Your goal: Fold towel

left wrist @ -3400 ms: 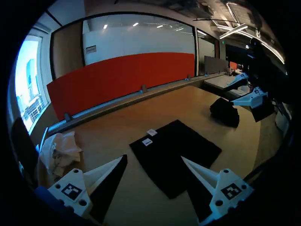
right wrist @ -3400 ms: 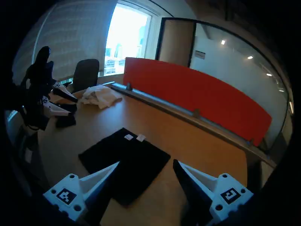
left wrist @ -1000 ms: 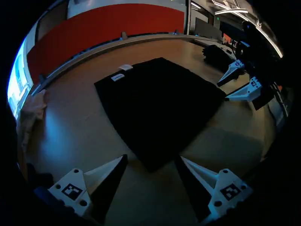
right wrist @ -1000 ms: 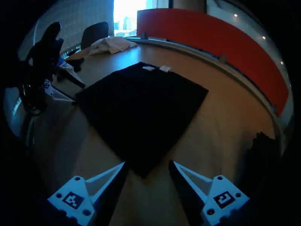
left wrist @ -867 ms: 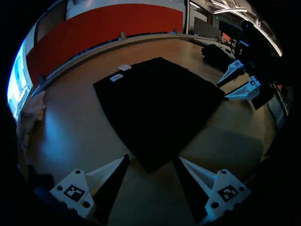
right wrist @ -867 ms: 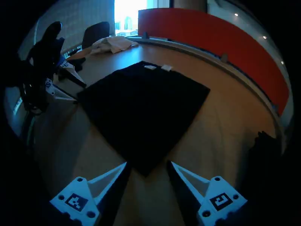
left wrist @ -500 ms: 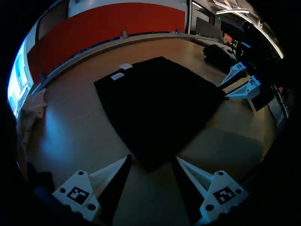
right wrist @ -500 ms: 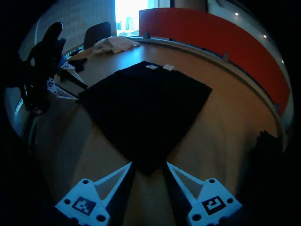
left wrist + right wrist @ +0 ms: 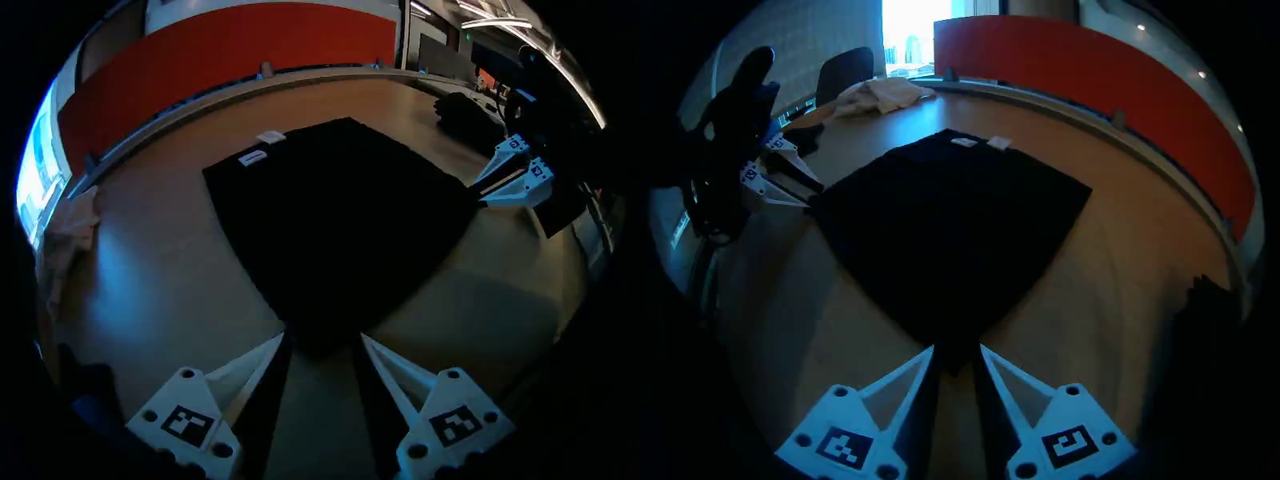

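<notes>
Black and flat, a square cloth towel [image 9: 336, 216] lies spread on the light wooden table [image 9: 160, 264], with two small white labels [image 9: 252, 158] at its far edge. The left gripper [image 9: 320, 342] sits low at the towel's nearest corner. Its white jaws stand at a narrow gap with the tip of that corner lying between them, and a strip of table shows between the fingers lower down. The dark pads blend with the dark cloth, so contact cannot be told.

The right gripper [image 9: 956, 352] is at the neighbouring corner along the near edge. Its jaws are narrower, close on either side of the corner's point. Whether they press on it cannot be told.

Each view shows the other gripper farther off, with its tips at the towel's side corner.

A crumpled pale cloth [image 9: 876, 94] lies well apart near the window, and a long red partition [image 9: 224, 48] runs behind the table.
</notes>
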{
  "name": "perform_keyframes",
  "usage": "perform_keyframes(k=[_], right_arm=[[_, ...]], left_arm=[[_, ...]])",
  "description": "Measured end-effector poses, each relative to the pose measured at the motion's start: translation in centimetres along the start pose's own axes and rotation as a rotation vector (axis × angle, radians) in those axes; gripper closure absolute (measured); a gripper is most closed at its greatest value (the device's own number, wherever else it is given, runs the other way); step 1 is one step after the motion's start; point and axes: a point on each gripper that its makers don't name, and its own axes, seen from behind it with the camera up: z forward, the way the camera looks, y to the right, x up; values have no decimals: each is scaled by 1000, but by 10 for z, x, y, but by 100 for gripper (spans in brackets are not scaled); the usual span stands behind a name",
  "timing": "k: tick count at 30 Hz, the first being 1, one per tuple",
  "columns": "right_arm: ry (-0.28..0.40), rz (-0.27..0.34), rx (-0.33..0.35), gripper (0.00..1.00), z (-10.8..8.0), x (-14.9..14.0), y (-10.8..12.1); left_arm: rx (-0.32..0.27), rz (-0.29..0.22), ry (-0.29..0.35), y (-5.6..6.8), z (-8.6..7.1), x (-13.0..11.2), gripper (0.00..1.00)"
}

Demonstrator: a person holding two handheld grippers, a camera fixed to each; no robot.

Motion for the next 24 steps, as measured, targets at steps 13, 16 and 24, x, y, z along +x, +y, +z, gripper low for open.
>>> perform_keyframes(k=[13,16,24], right_arm=[[3,-1,2,90,0,6,0],[7,3,-2,91,-1,8,1],[18,19,-2,91,-8,13,5]], left_arm=[[16,-4,-12,1,0,2,89],[11,-25,-12,2,-1,5,89],[4,-40,-2,5,-5,11,89]])
